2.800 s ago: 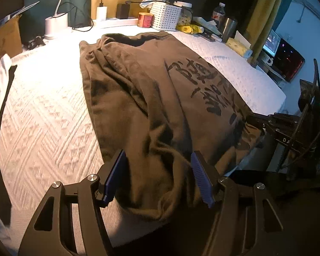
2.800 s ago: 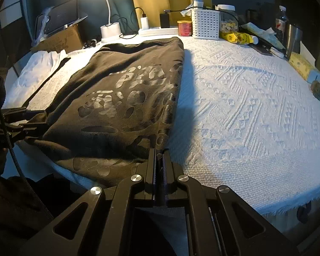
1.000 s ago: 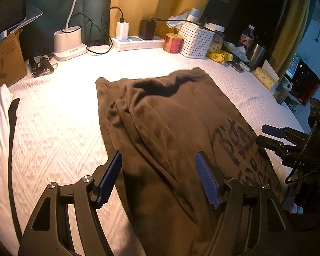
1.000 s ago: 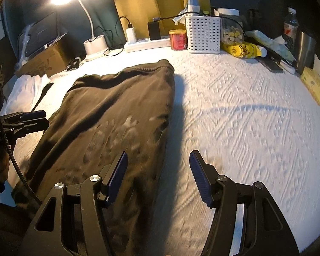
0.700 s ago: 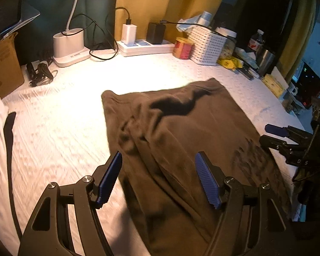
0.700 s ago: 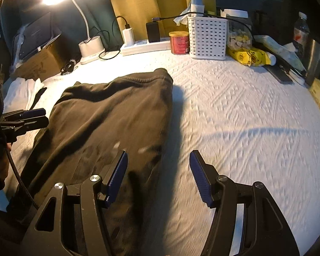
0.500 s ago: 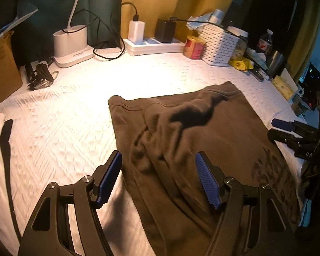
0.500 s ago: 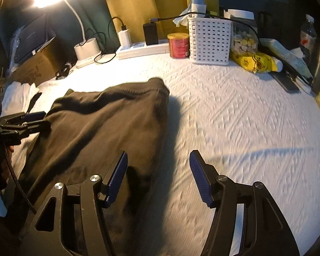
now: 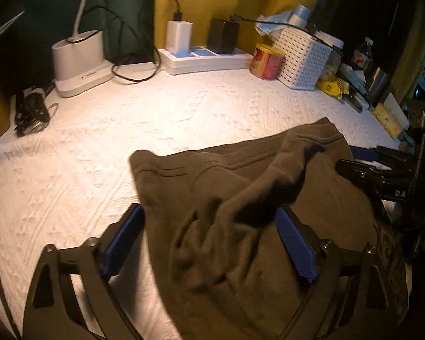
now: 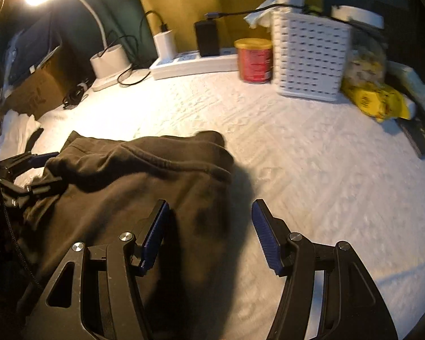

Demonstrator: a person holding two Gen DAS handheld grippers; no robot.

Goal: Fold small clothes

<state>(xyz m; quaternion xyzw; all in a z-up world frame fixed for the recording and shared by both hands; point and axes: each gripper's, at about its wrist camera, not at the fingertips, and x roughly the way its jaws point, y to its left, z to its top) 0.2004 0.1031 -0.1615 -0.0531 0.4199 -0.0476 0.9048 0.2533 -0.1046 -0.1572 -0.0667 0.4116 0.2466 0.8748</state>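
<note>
Two grippers hover over a white textured bedspread (image 9: 70, 175) with a dark brown garment (image 9: 240, 212) lying on it. At your far left sits a white lamp base (image 9: 79, 59), then a power strip (image 9: 206, 59), a red tin (image 10: 255, 59) and a white perforated basket (image 10: 308, 56) along the far edge. Bare bedspread lies open left of the garment and between its far hem and that clutter; more open cloth stretches to the right in the right wrist view.

Your left gripper (image 9: 209, 238) has just been opening; its blue pads stand spread, the garment's left edge under the gap, not pinched. The garment's long axis runs near to far, its ribbed hem at the far end, a rumpled ridge down the middle. Your right gripper (image 10: 209, 235) is also spread, straddling the garment's right edge without pressing it.
</note>
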